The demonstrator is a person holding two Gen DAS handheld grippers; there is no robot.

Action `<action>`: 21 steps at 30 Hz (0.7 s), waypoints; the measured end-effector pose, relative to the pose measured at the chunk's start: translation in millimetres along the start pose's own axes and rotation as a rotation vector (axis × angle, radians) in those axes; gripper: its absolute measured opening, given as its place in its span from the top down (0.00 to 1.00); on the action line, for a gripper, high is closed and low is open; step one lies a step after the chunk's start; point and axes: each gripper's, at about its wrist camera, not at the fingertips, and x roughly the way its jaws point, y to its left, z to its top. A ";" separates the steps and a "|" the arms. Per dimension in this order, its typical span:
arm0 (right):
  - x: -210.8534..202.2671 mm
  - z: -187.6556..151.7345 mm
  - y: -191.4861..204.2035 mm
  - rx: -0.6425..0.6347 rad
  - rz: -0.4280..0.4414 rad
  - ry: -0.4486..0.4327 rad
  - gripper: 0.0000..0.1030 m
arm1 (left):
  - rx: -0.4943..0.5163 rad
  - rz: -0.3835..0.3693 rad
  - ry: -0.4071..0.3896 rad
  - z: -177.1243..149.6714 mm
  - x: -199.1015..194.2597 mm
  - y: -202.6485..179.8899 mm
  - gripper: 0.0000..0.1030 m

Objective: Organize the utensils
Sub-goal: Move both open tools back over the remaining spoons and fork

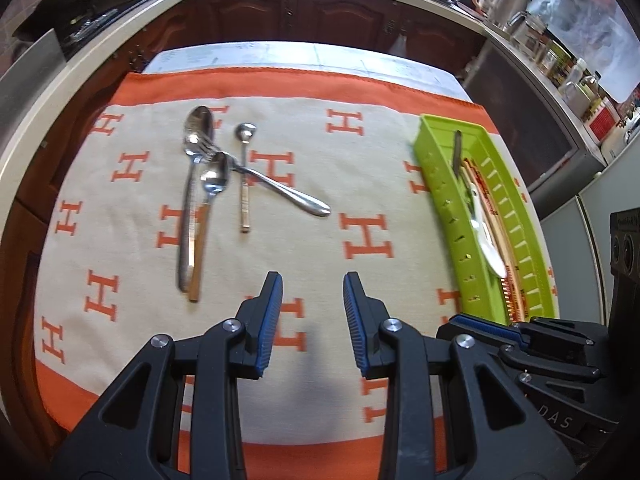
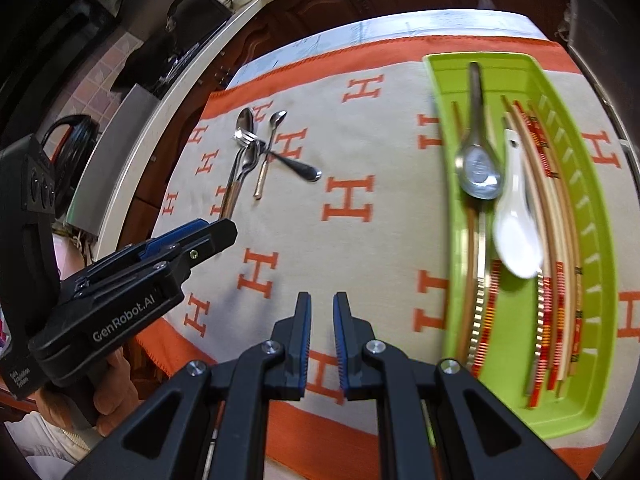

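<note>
Your left gripper point(image 1: 313, 312) hangs above the cream cloth with orange H letters and an orange border point(image 1: 360, 184), its blue-padded jaws spread wide with nothing between them. Your right gripper point(image 2: 322, 340) hovers just beside it, to its right, with the jaws drawn close together but a narrow gap showing, and it holds nothing. A loose cluster of metal cutlery lies on the left half of the cloth: a long steel spoon point(image 1: 192, 168), a wooden-handled spoon point(image 1: 206, 216), a small spoon with a patterned handle point(image 1: 244, 184) and a steel fork point(image 1: 280, 188) lying diagonally across the other pieces. The lime-green plastic tray point(image 2: 592, 240) sits along the right side of the cloth, near its right edge. Inside the tray, a steel soup spoon point(image 2: 478, 148) and a white ceramic spoon point(image 2: 516, 224) rest on top of several pairs of chopsticks point(image 2: 556, 280). Between the cutlery cluster and the tray lies a broad bare stretch of cloth. The cloth's far orange border ends short of the table's far edge, with dark wooden cabinets point(image 1: 304, 16) beyond.
</note>
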 end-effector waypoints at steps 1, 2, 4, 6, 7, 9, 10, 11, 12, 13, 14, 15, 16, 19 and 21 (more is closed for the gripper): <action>2.7 1.0 4.2 -0.005 -0.005 0.006 0.89 | -0.003 0.005 -0.005 -0.4 -0.3 4.8 0.73; 6.4 2.3 9.6 -0.011 -0.011 0.013 0.89 | -0.008 0.009 -0.010 -0.8 -0.2 11.0 0.73; 13.9 4.5 18.9 -0.024 -0.023 0.028 0.89 | -0.029 0.013 -0.016 -1.4 -0.1 27.5 0.73; 24.3 8.8 30.1 -0.033 -0.039 0.048 0.89 | -0.047 0.018 -0.021 -1.5 0.1 40.1 0.73; 28.5 10.4 34.5 -0.034 -0.044 0.054 0.89 | -0.054 0.026 -0.025 -1.6 0.8 50.8 0.73; 39.5 16.5 43.8 -0.028 -0.059 0.070 0.89 | -0.063 0.042 -0.033 -2.0 1.5 64.4 0.73; 44.6 19.2 48.0 -0.027 -0.062 0.076 0.89 | -0.064 0.057 -0.039 -2.4 2.3 74.8 0.73; 50.9 23.2 53.3 -0.027 -0.067 0.084 0.89 | -0.064 0.067 -0.042 -2.8 3.2 83.3 0.73; 55.8 26.3 57.8 -0.028 -0.071 0.090 0.89 | -0.067 0.074 -0.044 -3.4 4.2 89.5 0.73; 62.3 30.7 63.8 -0.026 -0.075 0.100 0.89 | -0.075 0.081 -0.045 -4.0 5.3 100.0 0.73; 68.8 35.6 69.5 -0.023 -0.073 0.109 0.89 | -0.085 0.085 -0.045 -4.5 6.5 111.0 0.73; 74.9 40.9 74.9 -0.018 -0.067 0.117 0.89 | -0.096 0.086 -0.044 -5.0 7.4 120.4 0.73; 79.1 45.3 79.2 -0.017 -0.063 0.123 0.89 | -0.107 0.087 -0.041 -5.3 8.5 129.9 0.73; 93.7 62.2 93.9 -0.018 -0.062 0.132 0.89 | -0.139 0.094 -0.034 -5.1 11.4 158.0 0.73; 103.3 75.1 101.3 -0.015 -0.060 0.135 0.89 | -0.146 0.101 -0.032 -2.2 13.5 174.4 0.73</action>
